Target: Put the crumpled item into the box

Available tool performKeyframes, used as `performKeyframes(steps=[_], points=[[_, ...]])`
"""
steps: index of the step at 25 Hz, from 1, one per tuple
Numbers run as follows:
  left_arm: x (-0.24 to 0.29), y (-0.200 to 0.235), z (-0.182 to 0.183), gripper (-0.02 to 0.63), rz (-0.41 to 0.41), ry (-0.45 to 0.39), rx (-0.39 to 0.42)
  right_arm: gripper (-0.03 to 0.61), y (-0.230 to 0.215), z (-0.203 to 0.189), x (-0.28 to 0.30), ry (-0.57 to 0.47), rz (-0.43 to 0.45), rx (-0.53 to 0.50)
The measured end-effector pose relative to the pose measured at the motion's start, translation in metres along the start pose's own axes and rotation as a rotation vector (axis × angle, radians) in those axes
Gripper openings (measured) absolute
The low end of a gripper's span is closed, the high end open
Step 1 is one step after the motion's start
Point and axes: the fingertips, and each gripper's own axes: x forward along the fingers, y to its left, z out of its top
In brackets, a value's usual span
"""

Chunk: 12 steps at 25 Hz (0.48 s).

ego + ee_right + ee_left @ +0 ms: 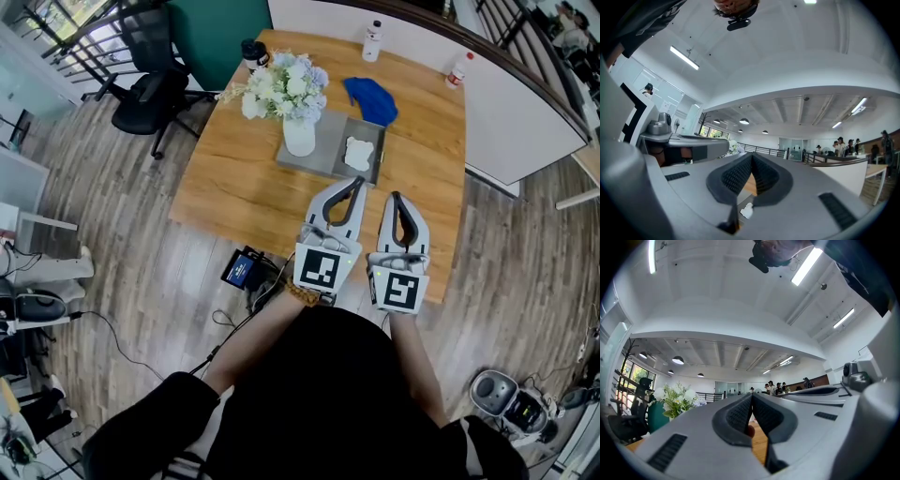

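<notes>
**Both tools shut and empty at the near edge of the counter**

Your left tool (357,181) has its jaws pressed together with nothing between them. The left gripper view shows the ribbed pads meeting at the tip (752,395). Your right tool (396,195) is the same, jaws together on nothing (751,155). The two tools are side by side over the counter (244,187).

The crumpled item (358,153), white, is just ahead of your left tool's tip and lies in the shallow grey box (379,157). A vase (298,136) of pale flowers stands ahead and to the left of that tool, beside the box. A blue cloth (371,98) is beyond the box.

The only print you can make out is the black-and-white square marker on each tool's cube (320,268). The labels on the two bottles (372,41) at the far edge are too small to read.
</notes>
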Motion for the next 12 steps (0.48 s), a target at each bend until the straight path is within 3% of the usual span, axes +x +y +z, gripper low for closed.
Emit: performKeyframes(steps=[12], points=[[-0.0007,-0.0065,0.0010,0.023,-0.010,0.002,0.003,-0.008,-0.0076,-0.0027,-0.0039,0.006,-0.016,0.009]])
